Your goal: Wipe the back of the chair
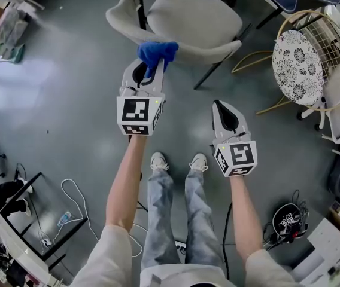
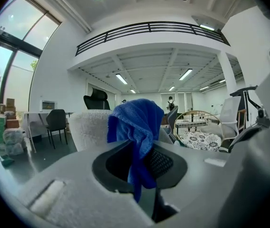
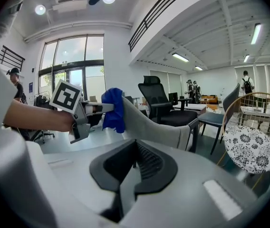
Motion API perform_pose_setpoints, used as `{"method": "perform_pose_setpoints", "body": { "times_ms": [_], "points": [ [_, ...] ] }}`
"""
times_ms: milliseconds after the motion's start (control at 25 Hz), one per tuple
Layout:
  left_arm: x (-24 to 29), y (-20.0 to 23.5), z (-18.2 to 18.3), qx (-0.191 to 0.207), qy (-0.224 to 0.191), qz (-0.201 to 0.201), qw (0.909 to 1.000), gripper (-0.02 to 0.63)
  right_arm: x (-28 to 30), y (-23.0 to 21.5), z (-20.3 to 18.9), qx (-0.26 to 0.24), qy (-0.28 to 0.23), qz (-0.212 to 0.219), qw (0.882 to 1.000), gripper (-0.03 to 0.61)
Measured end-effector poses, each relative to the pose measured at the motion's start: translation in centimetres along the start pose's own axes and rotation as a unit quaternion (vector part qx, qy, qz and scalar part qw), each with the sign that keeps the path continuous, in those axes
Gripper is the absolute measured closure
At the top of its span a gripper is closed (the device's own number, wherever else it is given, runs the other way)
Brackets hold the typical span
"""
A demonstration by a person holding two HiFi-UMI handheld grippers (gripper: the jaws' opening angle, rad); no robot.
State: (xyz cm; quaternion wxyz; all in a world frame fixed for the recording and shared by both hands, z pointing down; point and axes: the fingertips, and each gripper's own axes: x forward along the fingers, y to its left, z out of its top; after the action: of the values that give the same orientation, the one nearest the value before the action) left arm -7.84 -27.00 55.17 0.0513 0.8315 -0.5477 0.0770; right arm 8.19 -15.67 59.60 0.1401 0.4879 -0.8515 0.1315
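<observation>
A light grey upholstered chair [image 1: 188,20] stands in front of me, its curved back [image 3: 149,120] nearest. My left gripper [image 1: 152,70] is shut on a blue cloth [image 1: 157,52], and the cloth rests against the top edge of the chair back. In the left gripper view the blue cloth [image 2: 137,127] hangs bunched out of the jaws with the fuzzy chair back [image 2: 90,127] just behind. The right gripper view shows the blue cloth [image 3: 113,109] pressed on the chair's rim. My right gripper [image 1: 224,107] is shut on nothing, held lower right, apart from the chair.
A round wire-frame chair with a patterned cushion [image 1: 301,64] stands to the right. A black office chair [image 3: 161,101] and dark chairs sit beyond. Cables and a black frame [image 1: 44,220] lie on the floor at lower left; boxes and gear [image 1: 337,232] at lower right.
</observation>
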Motion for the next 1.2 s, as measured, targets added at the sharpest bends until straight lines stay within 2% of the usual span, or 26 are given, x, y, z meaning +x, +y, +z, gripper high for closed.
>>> {"method": "perform_pose_setpoints", "body": {
  "times_ms": [240, 600, 1200],
  "points": [
    [1.4, 0.1, -2.5, -0.007, 0.000, 0.000, 1.0000, 0.555, 0.8, -1.0, -1.0, 0.002, 0.009, -0.003, 1.000, 0.578],
    [3.6, 0.0, -8.0, -0.024, 0.033, -0.008, 0.9991, 0.555, 1.7, -3.2, -2.7, 0.002, 0.028, -0.016, 0.999, 0.578],
    [6.7, -0.3, -17.3, -0.048, 0.123, -0.033, 0.9906, 0.554, 3.5, -4.0, -3.8, 0.003, 0.043, -0.025, 0.999, 0.578]
  ]
}}
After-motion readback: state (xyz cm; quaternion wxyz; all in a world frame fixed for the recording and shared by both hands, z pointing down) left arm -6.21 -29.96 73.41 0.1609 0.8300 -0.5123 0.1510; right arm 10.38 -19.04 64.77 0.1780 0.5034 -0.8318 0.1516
